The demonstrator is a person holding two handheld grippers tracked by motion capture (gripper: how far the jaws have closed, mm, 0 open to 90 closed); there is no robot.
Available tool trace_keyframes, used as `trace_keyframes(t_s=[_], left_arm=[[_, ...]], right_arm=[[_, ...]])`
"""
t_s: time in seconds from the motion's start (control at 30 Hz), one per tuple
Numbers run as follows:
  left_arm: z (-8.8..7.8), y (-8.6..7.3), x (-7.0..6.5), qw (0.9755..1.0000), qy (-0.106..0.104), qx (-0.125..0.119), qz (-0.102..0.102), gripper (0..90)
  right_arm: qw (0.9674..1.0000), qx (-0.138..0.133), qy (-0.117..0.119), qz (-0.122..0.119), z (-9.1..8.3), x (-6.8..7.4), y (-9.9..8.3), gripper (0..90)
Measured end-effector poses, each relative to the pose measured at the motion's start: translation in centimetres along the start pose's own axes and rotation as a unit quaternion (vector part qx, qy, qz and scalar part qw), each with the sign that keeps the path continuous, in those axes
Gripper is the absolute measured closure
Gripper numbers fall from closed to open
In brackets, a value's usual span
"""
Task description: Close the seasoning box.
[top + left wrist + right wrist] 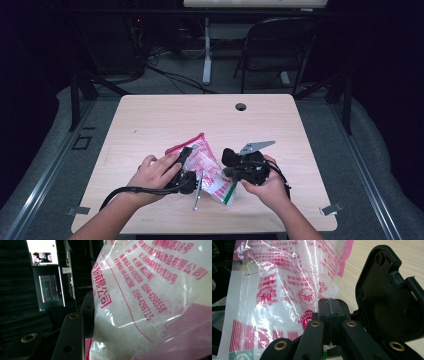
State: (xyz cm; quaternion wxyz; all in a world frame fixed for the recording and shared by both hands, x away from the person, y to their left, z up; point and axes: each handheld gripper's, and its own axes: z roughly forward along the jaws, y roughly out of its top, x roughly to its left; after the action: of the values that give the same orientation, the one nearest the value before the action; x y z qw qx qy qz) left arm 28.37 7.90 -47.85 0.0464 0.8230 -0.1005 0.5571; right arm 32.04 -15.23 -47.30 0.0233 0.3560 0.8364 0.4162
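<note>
In the right gripper view the 2 black pads (329, 307) of the right gripper (329, 305) stand pressed flat together, and the lower edge of the clear plastic bag with pink and red printing and a white filling (279, 290) runs down behind them; the jaws look clamped on that edge, though the exact spot of the pinch is hidden by the pads. In the left gripper view, 1 black jaw of the left gripper (87, 315) lies against the side of the same bag (150, 297), which bulges close to the lens (its red characters and phone numbers are legible); the other jaw is hidden behind the plastic, so the bag sits between the jaws, apparently held.

From the high view, the bag (207, 167) is held between the 2 grippers over the near middle of the pale wooden table (165, 115), its pink top edge pointing away from the person and its green-trimmed bottom corner toward them. The left hand (152, 176) wraps over its gripper (184, 167) from the left, forearm angling in from the bottom-left corner. The right hand (267, 186) cups its gripper (231, 167) from beneath, palm up, with the grey three-cornered plate (256, 146) tilted up on top.
</note>
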Motion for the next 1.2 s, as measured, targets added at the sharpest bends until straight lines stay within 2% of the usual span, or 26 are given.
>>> trace_keyframes(t_s=[0.1,0.13,0.23,0.27,0.6,0.77,0.9,1.2], left_arm=[[-0.01,0.03,-0.04,1.0,-0.001,0.0,0.0,61.3],[-0.03,0.07,0.02,1.0,-0.002,0.002,0.007,61.3],[0.04,0.02,-0.06,0.9999,0.009,-0.006,0.004,61.5],[-0.09,0.08,0.05,1.0,0.002,0.002,0.006,61.5],[-0.11,0.17,0.15,0.9999,0.0,0.004,0.012,62.2],[-0.18,0.22,0.15,0.9997,0.004,0.005,0.023,62.6],[-0.21,0.2,0.11,0.9997,0.008,0.002,0.022,62.7],[-0.35,0.37,0.14,0.9993,0.014,0.007,0.034,62.9]], right_arm=[[1.0,0.0,-0.001,0.001,0.01,0.0,0.0,90.0],[1.0,0.0,-0.001,0.001,0.02,0.0,0.0,90.0],[1.0,-0.001,-0.001,0.002,0.06,0.02,-0.01,90.0],[1.0,0.0,0.0,0.001,0.03,0.0,0.01,90.0],[1.0,0.0,-0.001,0.002,0.03,0.01,0.01,90.0],[1.0,0.0,-0.001,0.002,0.08,0.04,0.01,90.0],[1.0,-0.002,-0.001,0.003,0.06,0.06,0.0,90.0],[1.0,-0.001,-0.001,0.002,0.09,0.04,-0.01,90.0]])
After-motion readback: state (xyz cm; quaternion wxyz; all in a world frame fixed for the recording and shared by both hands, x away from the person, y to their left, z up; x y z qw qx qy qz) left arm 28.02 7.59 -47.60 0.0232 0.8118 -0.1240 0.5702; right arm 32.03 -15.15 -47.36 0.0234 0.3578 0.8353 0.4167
